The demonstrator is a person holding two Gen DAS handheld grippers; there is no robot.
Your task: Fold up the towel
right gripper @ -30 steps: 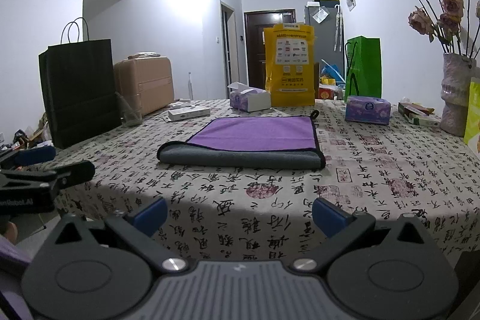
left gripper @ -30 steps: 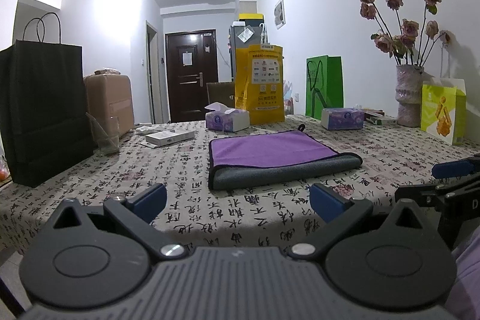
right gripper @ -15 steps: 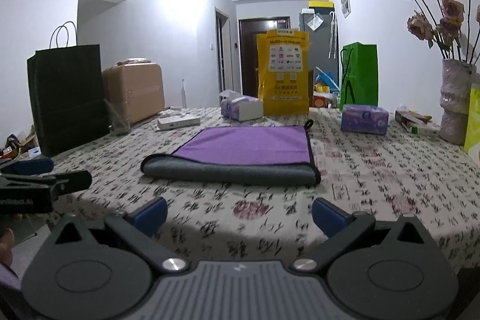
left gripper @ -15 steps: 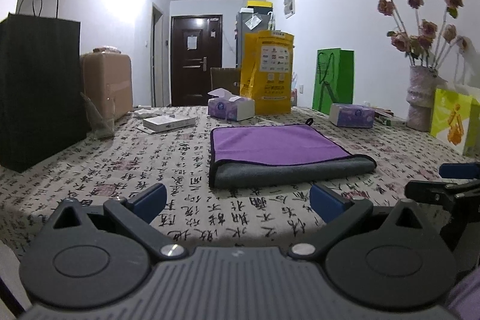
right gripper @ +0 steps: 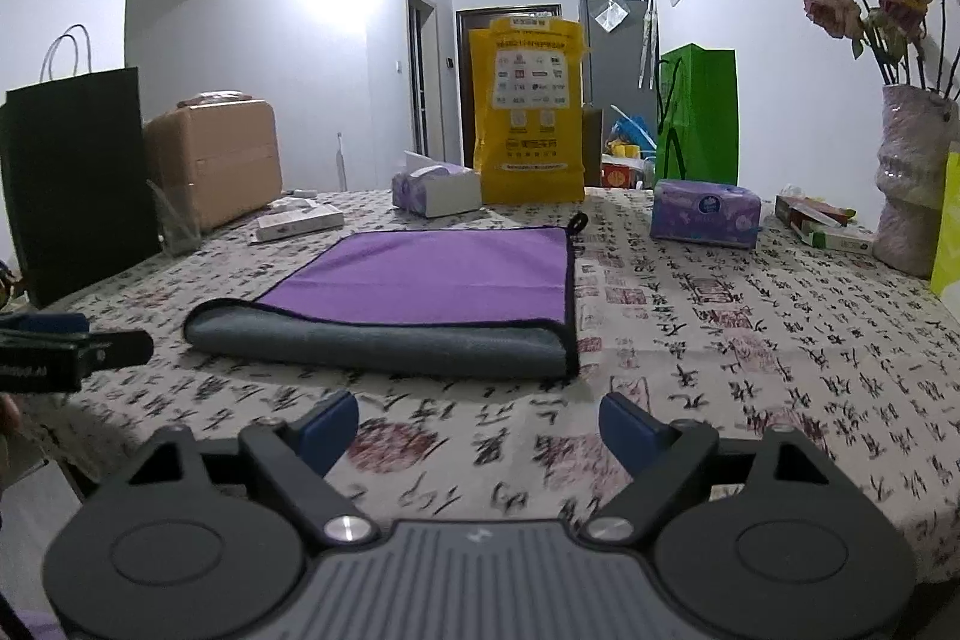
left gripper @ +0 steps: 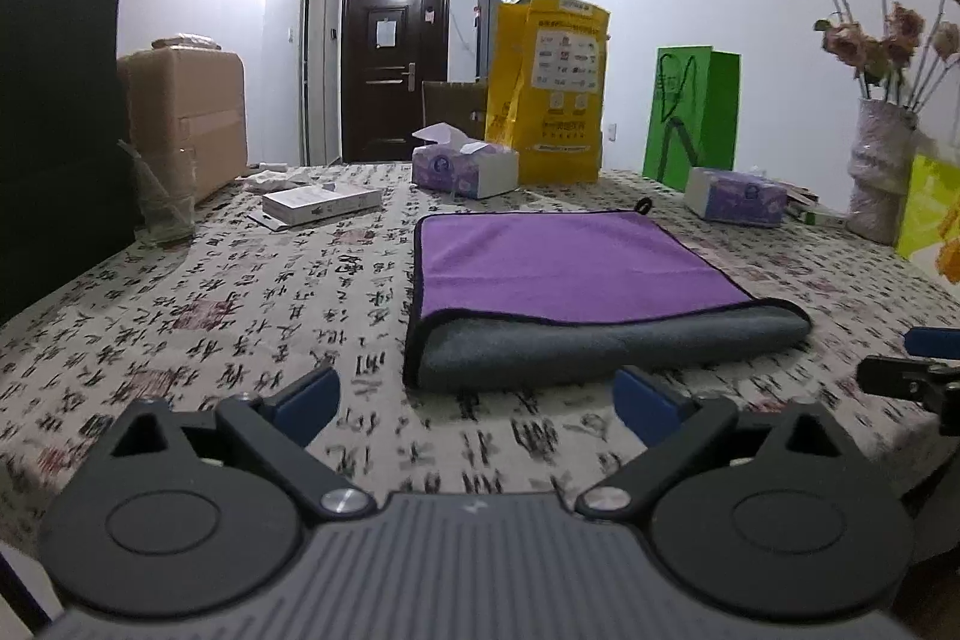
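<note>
A purple towel [left gripper: 558, 262] with a grey underside and black trim lies folded once on the patterned tablecloth, its grey fold edge [left gripper: 606, 343] nearest me. It also shows in the right wrist view [right gripper: 420, 274]. My left gripper [left gripper: 477, 394] is open and empty, a short way in front of the fold's left end. My right gripper [right gripper: 477, 418] is open and empty, in front of the fold's right end. Each gripper shows at the edge of the other's view, the right one [left gripper: 918, 370] and the left one [right gripper: 66, 346].
Around the towel stand two tissue boxes [left gripper: 465, 163] [left gripper: 735, 193], a white flat box [left gripper: 321, 205], a yellow bag [left gripper: 555, 91], a green bag [left gripper: 690, 118], a black bag [left gripper: 60, 124], a glass [left gripper: 162, 202] and a vase of dried flowers [left gripper: 879, 172].
Both grippers have moved forward over the table towards the towel's near fold, which now looks larger. Both stay open. The towel has not moved.
</note>
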